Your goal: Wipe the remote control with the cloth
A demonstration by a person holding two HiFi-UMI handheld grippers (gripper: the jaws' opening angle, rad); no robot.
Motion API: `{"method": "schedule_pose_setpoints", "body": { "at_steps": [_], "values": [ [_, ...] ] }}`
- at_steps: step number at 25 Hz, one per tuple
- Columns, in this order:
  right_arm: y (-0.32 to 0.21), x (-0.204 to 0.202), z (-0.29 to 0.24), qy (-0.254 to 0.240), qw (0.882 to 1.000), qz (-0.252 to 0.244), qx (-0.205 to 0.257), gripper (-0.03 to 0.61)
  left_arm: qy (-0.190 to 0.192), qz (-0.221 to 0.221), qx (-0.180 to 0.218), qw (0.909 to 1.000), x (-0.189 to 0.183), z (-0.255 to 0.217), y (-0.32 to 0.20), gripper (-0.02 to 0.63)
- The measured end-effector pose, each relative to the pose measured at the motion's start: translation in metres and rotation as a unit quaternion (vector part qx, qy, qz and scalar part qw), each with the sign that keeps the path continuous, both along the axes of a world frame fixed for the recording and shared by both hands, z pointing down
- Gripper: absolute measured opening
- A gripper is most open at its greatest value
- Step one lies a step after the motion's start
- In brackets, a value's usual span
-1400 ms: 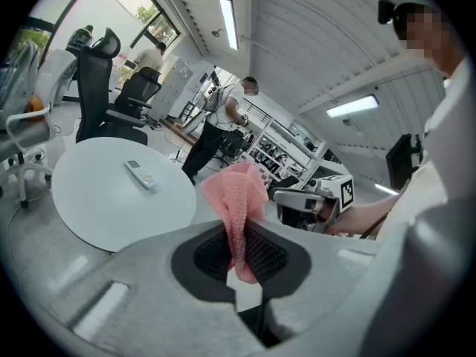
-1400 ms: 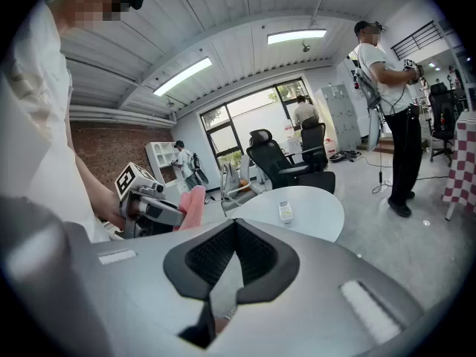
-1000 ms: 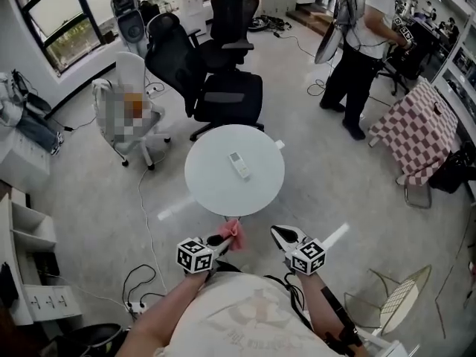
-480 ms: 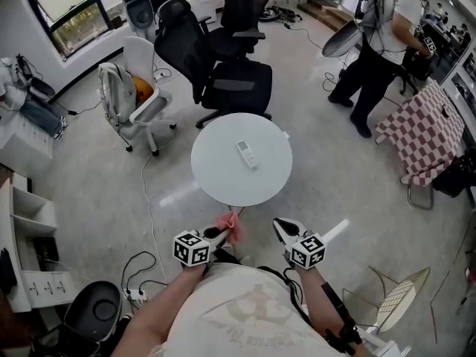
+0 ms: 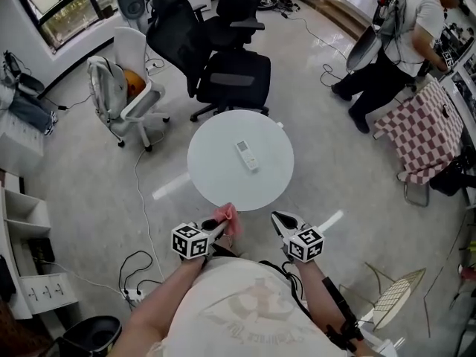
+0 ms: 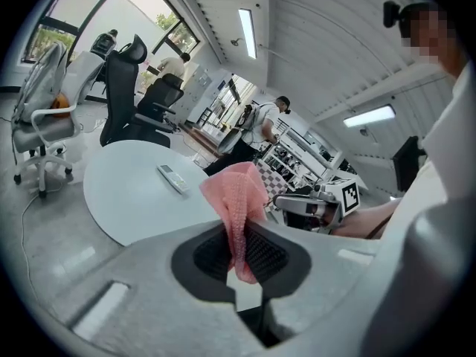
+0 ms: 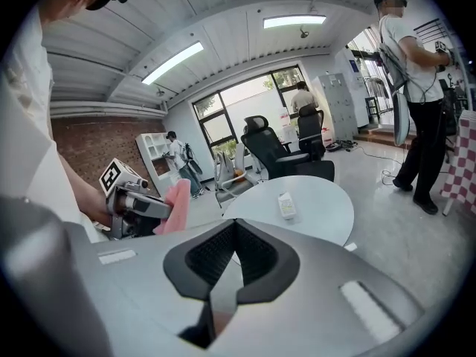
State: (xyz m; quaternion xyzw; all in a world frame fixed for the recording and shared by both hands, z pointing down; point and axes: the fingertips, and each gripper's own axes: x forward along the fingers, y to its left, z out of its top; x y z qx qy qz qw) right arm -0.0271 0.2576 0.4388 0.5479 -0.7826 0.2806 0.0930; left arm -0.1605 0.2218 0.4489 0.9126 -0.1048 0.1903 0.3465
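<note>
Near the front rim of the round white table point(image 5: 216, 181), closer now than a second ago; have brought both grippers forward and a little down. Pinching a pink textured cloth point(image 6: 238, 207) firmly in the left gripper point(image 5: 217, 227), a tuft sticking up past the pads. Keeping the right gripper point(image 5: 280, 219) fully closed on nothing. No contact yet with the small white remote control point(image 5: 246, 155), lying flat and unmoved near the table's middle, well apart from the cloth. Approach nearly done, by the look of it; wiping not begun. Next, probably: reach the cloth over to the remote.
</note>
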Motion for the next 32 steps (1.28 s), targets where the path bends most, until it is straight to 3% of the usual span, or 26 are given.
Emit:
{"method": "schedule_pose_setpoints", "body": {
  "at_steps": [6, 11, 25, 32],
  "values": [
    [-0.049, 0.0, -0.006, 0.036, 0.999, -0.028, 0.015, 0.008, 0.002, 0.022, -0.005, 0.9997, 0.02, 0.004, -0.052, 0.017],
    [-0.091, 0.007, -0.007, 0.035, 0.999, -0.008, 0.009, 0.008, 0.004, 0.041, -0.011, 0.9991, 0.03, 0.005, -0.094, 0.017],
    [-0.142, 0.026, 0.03, 0.092, 0.993, 0.008, -0.076, 0.008, 0.003, 0.065, -0.031, 0.9974, 0.043, 0.014, -0.155, 0.017],
    [-0.163, 0.034, 0.057, 0.088, 0.991, 0.009, -0.103, 0.008, -0.024, 0.067, -0.047, 0.9964, 0.05, 0.03, -0.165, 0.017]
  ]
}}
